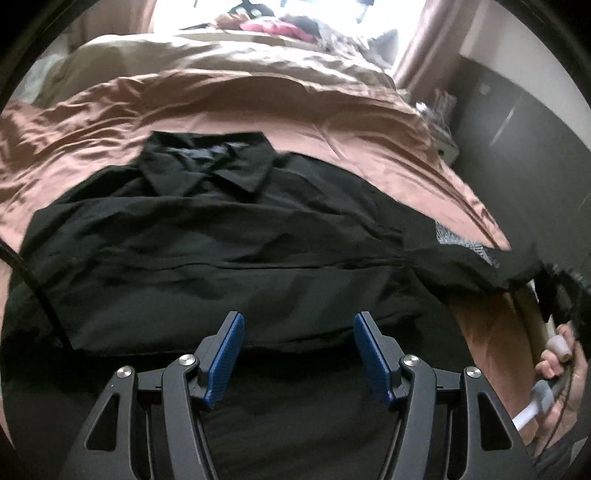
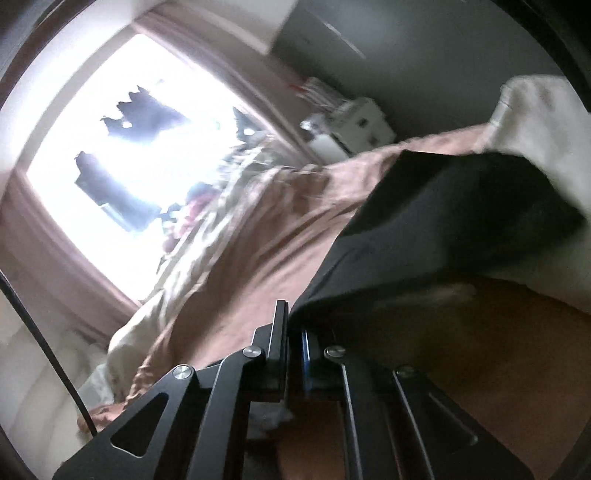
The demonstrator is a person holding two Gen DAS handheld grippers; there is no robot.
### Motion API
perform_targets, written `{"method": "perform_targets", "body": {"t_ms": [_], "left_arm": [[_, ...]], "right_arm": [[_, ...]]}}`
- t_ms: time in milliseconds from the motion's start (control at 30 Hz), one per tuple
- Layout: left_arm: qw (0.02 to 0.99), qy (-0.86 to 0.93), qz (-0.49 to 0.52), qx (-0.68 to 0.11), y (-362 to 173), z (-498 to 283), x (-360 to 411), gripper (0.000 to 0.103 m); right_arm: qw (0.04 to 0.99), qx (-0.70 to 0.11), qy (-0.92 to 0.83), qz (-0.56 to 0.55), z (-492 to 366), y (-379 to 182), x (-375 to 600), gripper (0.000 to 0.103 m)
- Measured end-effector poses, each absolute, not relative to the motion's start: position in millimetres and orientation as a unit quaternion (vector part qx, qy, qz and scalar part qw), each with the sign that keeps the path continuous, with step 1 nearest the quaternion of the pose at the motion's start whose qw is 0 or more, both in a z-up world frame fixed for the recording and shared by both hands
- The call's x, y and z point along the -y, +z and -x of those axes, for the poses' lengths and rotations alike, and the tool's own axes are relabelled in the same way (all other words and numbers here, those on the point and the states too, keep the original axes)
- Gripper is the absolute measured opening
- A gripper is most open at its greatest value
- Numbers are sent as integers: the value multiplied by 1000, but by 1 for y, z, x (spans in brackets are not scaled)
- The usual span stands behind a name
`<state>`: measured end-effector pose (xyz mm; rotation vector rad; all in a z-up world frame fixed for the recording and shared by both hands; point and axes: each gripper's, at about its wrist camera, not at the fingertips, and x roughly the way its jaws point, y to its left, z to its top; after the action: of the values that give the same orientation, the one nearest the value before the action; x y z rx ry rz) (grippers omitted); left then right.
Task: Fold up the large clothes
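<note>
Nearest in the left wrist view, the left gripper (image 1: 299, 328) hangs over the lower part of a black shirt (image 1: 229, 240) with its blue-padded fingers (image 1: 232, 354) spread well apart and nothing between them. The shirt lies spread across a bed (image 1: 332, 122), collar (image 1: 208, 168) away from the camera, on a dusty pink cover (image 1: 92, 122). Its right-hand sleeve (image 1: 469, 258) stretches off toward the right edge of that view, where a person's hand (image 1: 561, 365) grips a handle.

In the right wrist view, the right gripper (image 2: 293, 325) has its fingers (image 2: 277, 332) pressed together, and the edge of the black shirt (image 2: 424, 229) runs straight down into them, so the cloth is pinched and lifted off the bed (image 2: 258, 236). The picture is blurred, so how much cloth sits between the pads cannot be told.

Farther off, a beige blanket (image 1: 221, 59) lies bunched across the bed beyond the pink cover. Past it, some pink and dark things (image 1: 273, 27) sit by a bright window (image 2: 122, 144) framed by pinkish curtains (image 1: 421, 40). To the right of the bed stands a dark cabinet (image 1: 517, 122)
</note>
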<state>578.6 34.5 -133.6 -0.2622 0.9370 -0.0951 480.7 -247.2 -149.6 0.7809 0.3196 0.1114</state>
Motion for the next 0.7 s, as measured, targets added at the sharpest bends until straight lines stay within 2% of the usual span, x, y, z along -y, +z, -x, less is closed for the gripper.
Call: {"method": "perform_targets", "body": {"t_ms": [267,467,700], "left_arm": [[865,-78,66,-492,-155,-612,18,63],[860,-55,22,-507,-180,-625,34,63],[863,-74,71,-495,-169,-621,14,63]], "right_arm": [[914,-122,148,-358,-454,-113,183,3],[901,-130,216,-353,-446,-107,130,3],[884,-156,273,-345,-458,-113,108,3]]}}
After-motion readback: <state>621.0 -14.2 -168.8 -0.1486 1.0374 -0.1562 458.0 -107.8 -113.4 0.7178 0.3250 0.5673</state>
